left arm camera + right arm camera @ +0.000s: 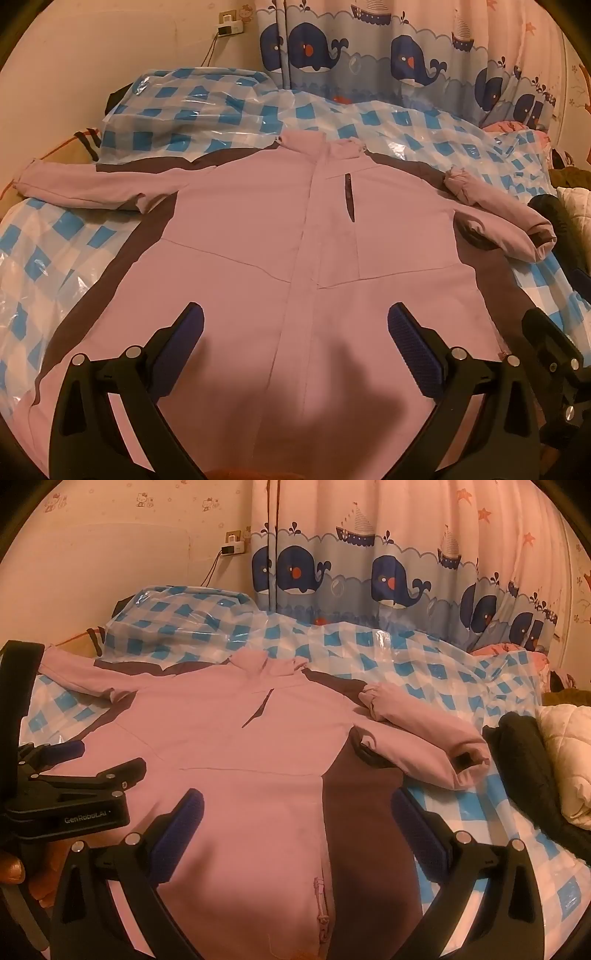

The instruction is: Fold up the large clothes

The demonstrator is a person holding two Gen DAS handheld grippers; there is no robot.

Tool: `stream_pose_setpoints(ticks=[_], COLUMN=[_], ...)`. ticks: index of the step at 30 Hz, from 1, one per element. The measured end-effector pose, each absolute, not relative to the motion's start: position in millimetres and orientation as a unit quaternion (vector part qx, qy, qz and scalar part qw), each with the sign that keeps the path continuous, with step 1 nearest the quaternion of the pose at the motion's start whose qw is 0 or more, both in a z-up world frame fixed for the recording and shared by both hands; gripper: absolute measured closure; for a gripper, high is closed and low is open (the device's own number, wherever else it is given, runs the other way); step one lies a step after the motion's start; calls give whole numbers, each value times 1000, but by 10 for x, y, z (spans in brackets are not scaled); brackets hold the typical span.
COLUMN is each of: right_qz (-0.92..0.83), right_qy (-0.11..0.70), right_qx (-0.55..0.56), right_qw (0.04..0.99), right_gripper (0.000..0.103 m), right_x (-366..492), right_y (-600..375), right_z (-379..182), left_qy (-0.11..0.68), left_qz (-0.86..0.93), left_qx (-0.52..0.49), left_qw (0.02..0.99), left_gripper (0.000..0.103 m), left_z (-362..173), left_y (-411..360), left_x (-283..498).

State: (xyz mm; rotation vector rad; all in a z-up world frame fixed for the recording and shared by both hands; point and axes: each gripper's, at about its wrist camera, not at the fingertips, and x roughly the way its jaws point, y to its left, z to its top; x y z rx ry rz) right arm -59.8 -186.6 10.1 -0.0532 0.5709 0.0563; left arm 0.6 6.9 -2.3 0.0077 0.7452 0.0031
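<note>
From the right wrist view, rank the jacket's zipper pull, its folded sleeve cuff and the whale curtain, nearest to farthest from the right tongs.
1. Zipper pull: low, between the right tongs.
2. Sleeve cuff: right, mid-bed.
3. Whale curtain: back wall, farthest.

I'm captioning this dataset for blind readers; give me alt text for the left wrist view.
A pink jacket with dark brown side panels lies flat, front up, sleeves spread, on a blue-and-white checked plastic-covered bed. The open left gripper hovers above its hem.
</note>
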Motion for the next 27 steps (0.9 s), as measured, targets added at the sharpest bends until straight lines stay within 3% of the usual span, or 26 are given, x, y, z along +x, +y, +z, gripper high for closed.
stream_pose_setpoints(ticks=[27], right_qz=[5], right_qy=[306], right_qx=[-19], right_qw=[952], right_gripper=[5], right_x=[-541], right_y=[-1913], right_z=[75], left_qy=[378], left_qz=[9], left_qx=[13], left_qw=[926], left_gripper=[7], left_z=[-94], left_y=[83], left_x=[41])
